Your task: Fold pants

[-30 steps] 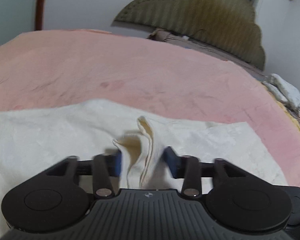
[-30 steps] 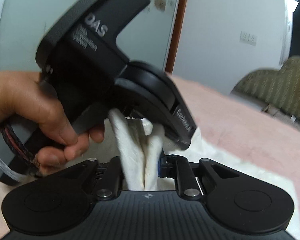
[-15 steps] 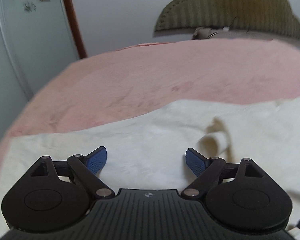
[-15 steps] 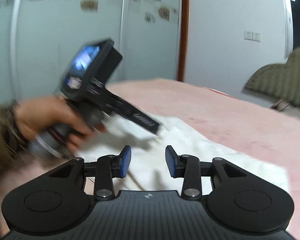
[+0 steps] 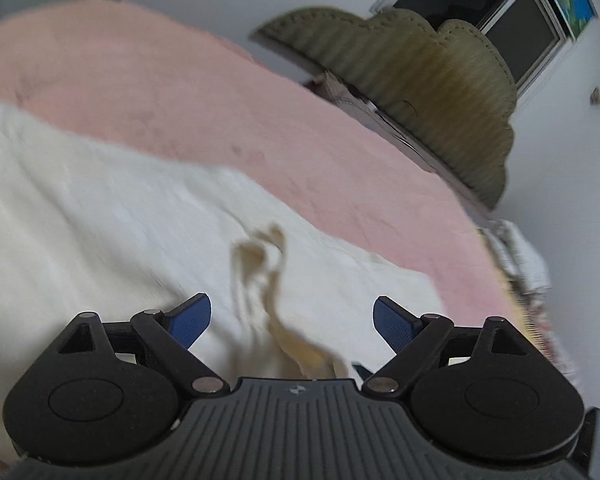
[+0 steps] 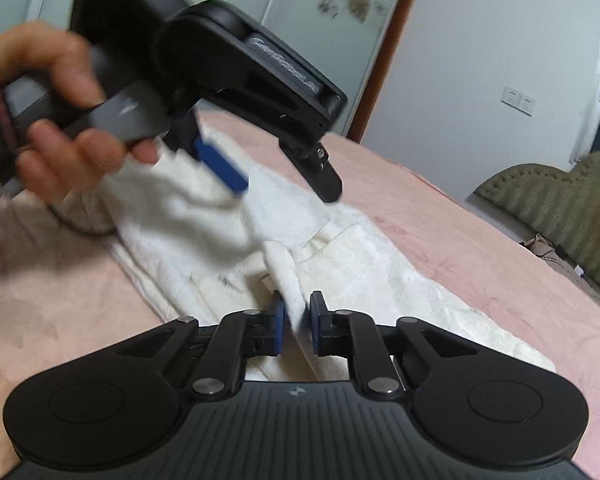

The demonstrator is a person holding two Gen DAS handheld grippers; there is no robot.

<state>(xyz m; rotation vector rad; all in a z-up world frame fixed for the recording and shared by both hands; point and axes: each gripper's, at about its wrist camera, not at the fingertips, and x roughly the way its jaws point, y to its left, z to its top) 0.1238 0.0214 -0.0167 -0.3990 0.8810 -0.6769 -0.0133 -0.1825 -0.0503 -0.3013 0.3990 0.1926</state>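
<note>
While the pants [image 6: 356, 264] lie spread and rumpled on the pink bed [image 6: 480, 240], folding is judged barely begun. A raised ridge of cloth is pinched by the nearly closed right gripper [image 6: 297, 322]; nothing is held by the wide-open left gripper [image 5: 292, 320] hovering above the pants.
</note>
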